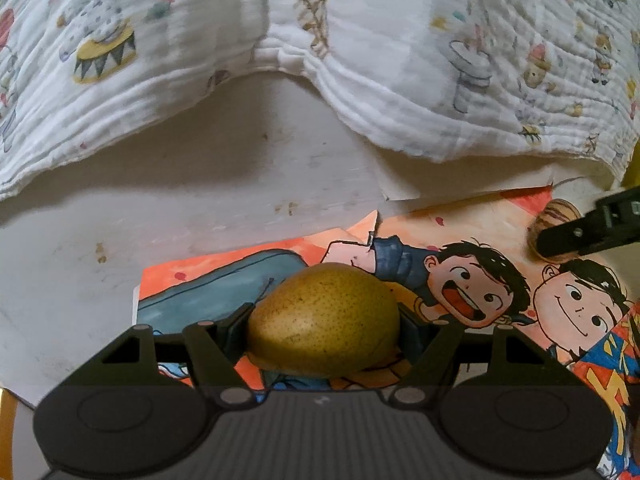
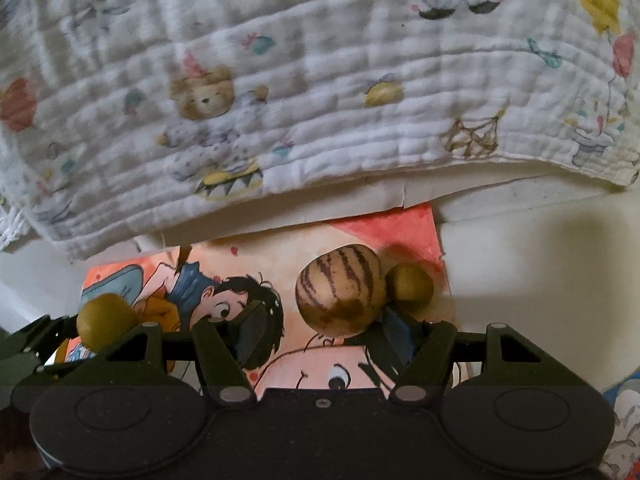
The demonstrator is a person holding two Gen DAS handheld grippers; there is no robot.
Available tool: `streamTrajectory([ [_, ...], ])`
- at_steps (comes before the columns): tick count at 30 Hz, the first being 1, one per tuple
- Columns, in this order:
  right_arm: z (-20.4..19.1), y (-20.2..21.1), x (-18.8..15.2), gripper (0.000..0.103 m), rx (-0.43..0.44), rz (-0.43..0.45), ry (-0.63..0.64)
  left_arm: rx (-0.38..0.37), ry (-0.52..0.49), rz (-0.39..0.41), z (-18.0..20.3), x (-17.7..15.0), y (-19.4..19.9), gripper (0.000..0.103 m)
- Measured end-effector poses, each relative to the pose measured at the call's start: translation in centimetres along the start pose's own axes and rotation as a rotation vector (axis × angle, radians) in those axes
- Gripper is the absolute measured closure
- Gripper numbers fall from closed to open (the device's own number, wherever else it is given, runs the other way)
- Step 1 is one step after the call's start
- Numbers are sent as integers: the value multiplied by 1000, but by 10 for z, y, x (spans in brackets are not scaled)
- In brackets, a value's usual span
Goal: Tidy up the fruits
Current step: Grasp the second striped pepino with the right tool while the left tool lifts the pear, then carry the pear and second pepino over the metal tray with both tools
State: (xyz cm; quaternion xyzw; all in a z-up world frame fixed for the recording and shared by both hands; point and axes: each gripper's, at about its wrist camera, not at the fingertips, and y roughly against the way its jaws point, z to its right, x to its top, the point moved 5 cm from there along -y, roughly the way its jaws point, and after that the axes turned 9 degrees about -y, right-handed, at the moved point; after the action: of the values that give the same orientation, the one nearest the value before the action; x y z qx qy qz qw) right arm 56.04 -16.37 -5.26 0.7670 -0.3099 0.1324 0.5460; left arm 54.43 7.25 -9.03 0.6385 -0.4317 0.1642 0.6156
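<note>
Both grippers tilt downward over the cartoon sheet (image 1: 460, 240). Left gripper (image 1: 324, 330) clamps the pear (image 1: 324, 320) between its pads. Right gripper (image 2: 322, 326) stands released; striped fruit (image 2: 340, 290) beside its right finger, small green fruit (image 2: 410, 286) just beyond. Printed cloth (image 2: 320, 100) farthest.

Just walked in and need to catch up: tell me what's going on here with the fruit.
Someone is sorting fruit with two handheld grippers over a cartoon picture book. The left gripper is closed on a green-brown pear resting on the book. The right gripper stands open, its right finger beside a striped round fruit, not gripping it. A smaller green fruit sits right behind the striped one. A printed white cloth lies beyond.
</note>
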Motion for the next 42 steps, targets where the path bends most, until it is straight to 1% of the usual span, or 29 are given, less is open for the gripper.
streamTrajectory([
  [1,0,-2,1,36,-4,-2,-2,-1,-1,0,1,0,0,28],
  [6,1,-16,5,50,-27,5,1,-19,-2,-5,6,1,5,28],
  [11,0,-17,7,53,-28,-2,30,-45,3,-11,13,1,9,28],
  [15,-4,-10,2,53,12,-39,38,-78,26,-26,16,-1,14,28],
  [19,-15,3,-8,53,63,-55,77,-109,33,-46,22,-5,24,28],
  [25,-22,33,-21,53,143,-57,91,-145,61,-56,31,-14,49,28],
  [29,-18,61,-31,53,182,-51,87,-145,75,-49,38,-20,70,28],
  [35,-17,107,-54,53,230,-36,119,-139,87,-19,51,-28,114,28],
  [39,-12,141,-76,53,263,-20,152,-147,90,9,65,-35,146,28],
  [42,-4,160,-99,53,290,-26,147,-152,78,17,79,-45,171,28],
])
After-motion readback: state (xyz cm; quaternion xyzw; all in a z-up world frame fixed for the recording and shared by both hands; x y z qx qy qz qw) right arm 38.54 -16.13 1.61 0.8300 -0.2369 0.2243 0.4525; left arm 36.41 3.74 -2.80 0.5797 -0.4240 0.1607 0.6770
